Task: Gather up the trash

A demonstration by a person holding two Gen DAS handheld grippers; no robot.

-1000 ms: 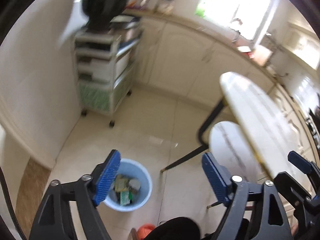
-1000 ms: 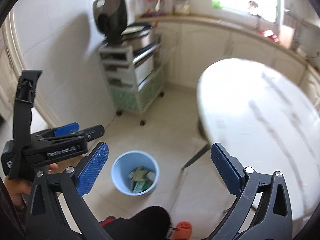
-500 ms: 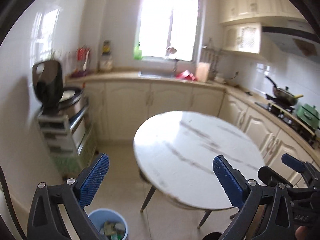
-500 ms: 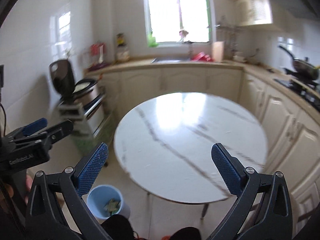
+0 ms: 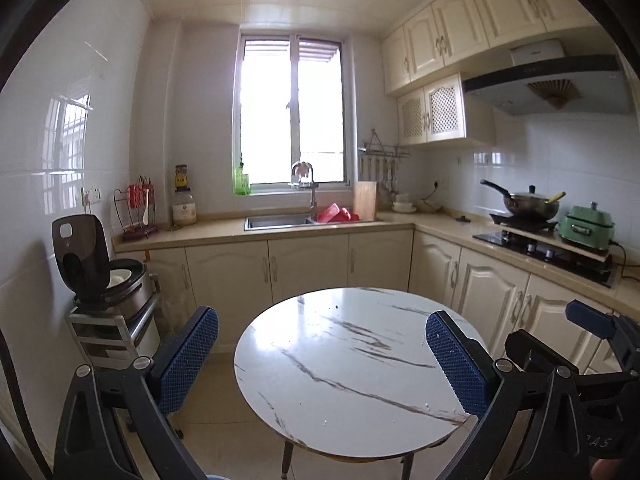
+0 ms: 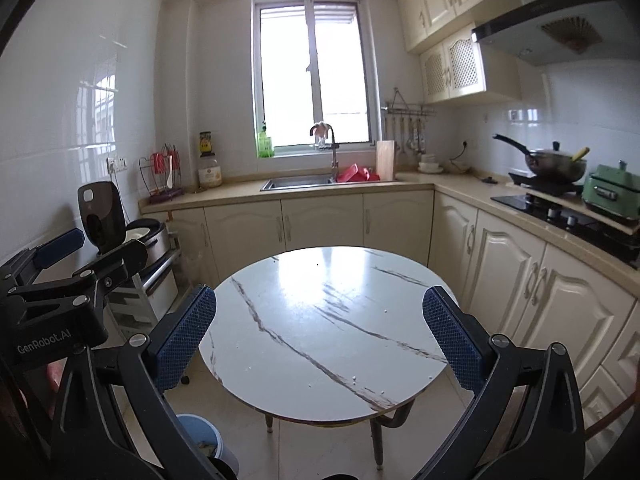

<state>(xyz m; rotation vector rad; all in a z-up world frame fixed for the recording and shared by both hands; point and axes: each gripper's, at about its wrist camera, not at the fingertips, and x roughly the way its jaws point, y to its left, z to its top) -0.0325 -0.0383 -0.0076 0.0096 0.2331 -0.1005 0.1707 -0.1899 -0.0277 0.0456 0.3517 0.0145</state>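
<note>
A round white marble table (image 5: 352,364) stands ahead of both grippers, with only a few tiny specks on its top (image 6: 320,320). My left gripper (image 5: 322,320) is open with nothing between its blue pads. My right gripper (image 6: 319,300) is also open and holds nothing. A light blue trash bin (image 6: 200,436) sits on the floor at the table's near left, partly hidden by my right gripper's left finger. Each gripper shows in the other's view: the left one (image 6: 60,280) at the left edge, the right one (image 5: 592,332) at the right edge.
A wheeled trolley (image 5: 112,332) with an open rice cooker (image 5: 92,264) stands by the left wall. Cream cabinets (image 6: 320,220) and a sink (image 6: 300,182) run along the back. A hob with a wok (image 6: 556,164) and a green pot (image 6: 612,192) is at the right.
Both views swung up from the floor and the bin to the table and the kitchen. The bin dropped to the bottom edge. The left jaws spread a little wider.
</note>
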